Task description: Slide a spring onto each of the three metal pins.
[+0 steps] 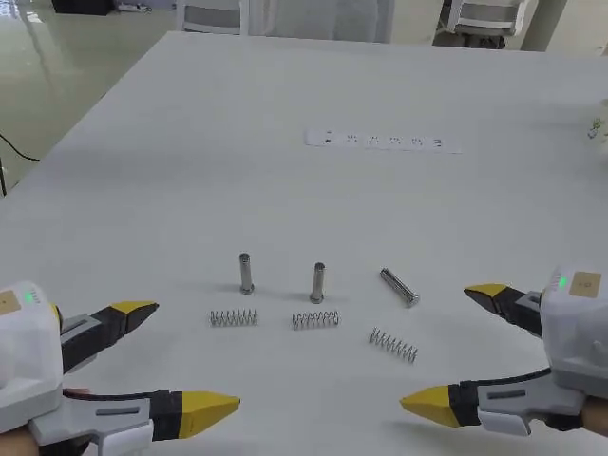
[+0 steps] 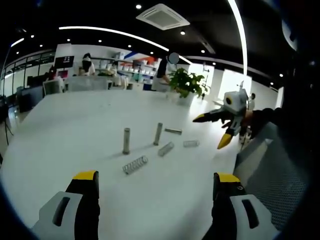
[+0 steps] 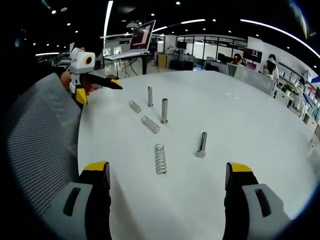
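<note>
Wide and empty: left gripper [image 1: 190,356], right gripper [image 1: 439,347]. Near front edge of white desk [image 1: 285,190]: two cylindrical steel pins [image 1: 317,283] upright, third pin [image 1: 399,287] flat, seemingly flare-headed in right gripper view; three coiled springs [image 1: 315,320] alongside.

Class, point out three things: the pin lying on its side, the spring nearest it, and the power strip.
Lying pin [image 1: 399,287]: head view, mid-shaft.
Nearest spring [image 1: 393,345]: head view, middle coils.
Power strip [image 1: 380,141]: head view, middle of its top.
</note>
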Demonstrator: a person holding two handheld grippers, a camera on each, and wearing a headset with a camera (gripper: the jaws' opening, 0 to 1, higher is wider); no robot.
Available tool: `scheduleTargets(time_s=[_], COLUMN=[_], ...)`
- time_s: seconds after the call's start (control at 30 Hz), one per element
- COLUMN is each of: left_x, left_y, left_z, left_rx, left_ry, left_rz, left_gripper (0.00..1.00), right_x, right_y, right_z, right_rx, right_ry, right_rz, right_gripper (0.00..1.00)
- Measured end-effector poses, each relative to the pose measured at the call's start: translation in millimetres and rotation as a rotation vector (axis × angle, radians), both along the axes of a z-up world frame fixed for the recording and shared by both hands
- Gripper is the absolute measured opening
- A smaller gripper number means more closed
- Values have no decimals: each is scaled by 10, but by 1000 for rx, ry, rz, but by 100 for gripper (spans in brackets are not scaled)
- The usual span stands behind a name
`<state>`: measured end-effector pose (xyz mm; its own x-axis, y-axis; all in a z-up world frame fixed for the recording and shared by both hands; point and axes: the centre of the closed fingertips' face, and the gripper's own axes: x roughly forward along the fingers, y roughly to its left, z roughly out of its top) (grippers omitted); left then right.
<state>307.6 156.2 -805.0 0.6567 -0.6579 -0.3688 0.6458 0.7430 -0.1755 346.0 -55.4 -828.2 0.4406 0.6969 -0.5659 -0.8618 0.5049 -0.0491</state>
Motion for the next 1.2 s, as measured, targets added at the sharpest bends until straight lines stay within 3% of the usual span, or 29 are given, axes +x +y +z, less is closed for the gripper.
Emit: scheduleTargets(time_s=[0.7,1.2], left_x=[-1,-2], left_y=[3,12], left_z=[-2,0], left_rx=[-1,1], left_ry=[0,0], left_rz=[2,6], left_gripper=[91,91], right_x=[24,156], right_y=[1,51], right_z=[24,132], right_rx=[4,8], right_ry=[-4,-26], right_rz=[0,13], right_gripper=[96,95])
